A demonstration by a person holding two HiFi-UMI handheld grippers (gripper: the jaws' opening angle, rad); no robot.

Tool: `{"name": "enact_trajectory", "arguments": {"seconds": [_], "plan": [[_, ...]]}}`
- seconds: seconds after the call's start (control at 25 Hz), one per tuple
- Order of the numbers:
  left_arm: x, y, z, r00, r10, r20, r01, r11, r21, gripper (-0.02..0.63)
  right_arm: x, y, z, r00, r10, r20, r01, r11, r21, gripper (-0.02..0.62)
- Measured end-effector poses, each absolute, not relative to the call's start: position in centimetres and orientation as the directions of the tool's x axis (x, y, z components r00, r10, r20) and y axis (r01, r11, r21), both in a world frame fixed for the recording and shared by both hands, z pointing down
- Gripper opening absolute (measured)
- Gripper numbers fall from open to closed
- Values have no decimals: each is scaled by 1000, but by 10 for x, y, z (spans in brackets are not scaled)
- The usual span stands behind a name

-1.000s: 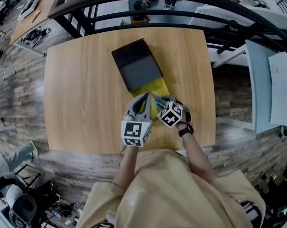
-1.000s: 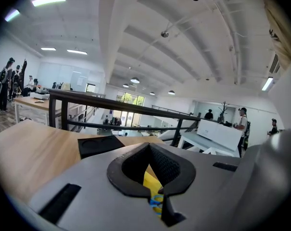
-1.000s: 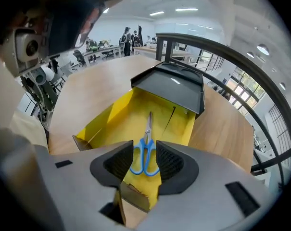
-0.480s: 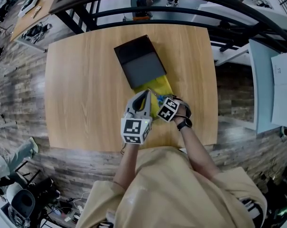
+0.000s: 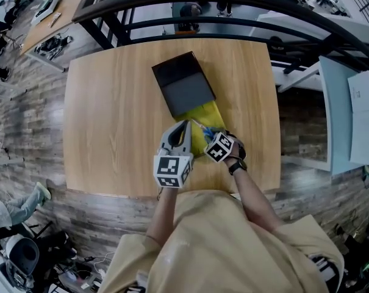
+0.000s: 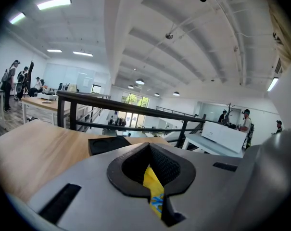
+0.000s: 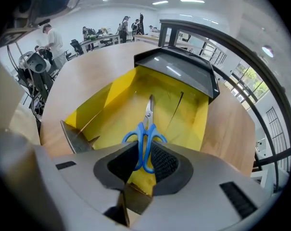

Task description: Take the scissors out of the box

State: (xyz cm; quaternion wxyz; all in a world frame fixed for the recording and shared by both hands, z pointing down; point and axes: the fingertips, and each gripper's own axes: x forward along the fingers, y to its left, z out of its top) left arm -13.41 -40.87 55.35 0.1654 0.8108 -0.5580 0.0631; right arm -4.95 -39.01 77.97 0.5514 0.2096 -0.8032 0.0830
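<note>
A box with a yellow inside (image 7: 188, 114) and a dark raised lid (image 5: 184, 84) lies open on the wooden table (image 5: 111, 115). Scissors (image 7: 146, 129) with blue handles lie inside it, blades pointing toward the lid. My right gripper (image 7: 144, 160) points steeply down into the box. Its jaws are closing, with the blue handles between the pads and touching them. In the head view it (image 5: 208, 135) is at the box's near end. My left gripper (image 6: 152, 189) is shut on a yellow flap (image 6: 154, 196) of the box at its near left side (image 5: 185, 128).
A black metal railing (image 5: 233, 5) runs beyond the table's far edge. The near table edge (image 5: 172, 194) is just behind both grippers. Other desks and people are far off in the room. A white desk (image 5: 349, 102) stands to the right.
My right gripper has sunk a little into the box and its jaws have narrowed around the scissor handles. The left gripper keeps its hold on the flap.
</note>
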Motion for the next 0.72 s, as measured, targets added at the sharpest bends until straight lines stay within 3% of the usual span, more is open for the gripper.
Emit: {"name": "enact_trajectory", "arguments": {"seconds": [0.36, 0.56, 0.72], "plan": [[-143, -393, 540, 341, -902, 267, -937, -301, 178, 12, -45, -399, 726, -404, -376, 834, -576, 812, 87, 80], [-137, -374, 530, 343, -906, 250, -936, -306, 174, 12, -40, -386, 694, -525, -423, 738, -662, 748, -42, 80], [-130, -360, 523, 354, -905, 235, -930, -313, 195, 12, -35, -368, 673, -531, -457, 713, -655, 755, -4, 80]]}}
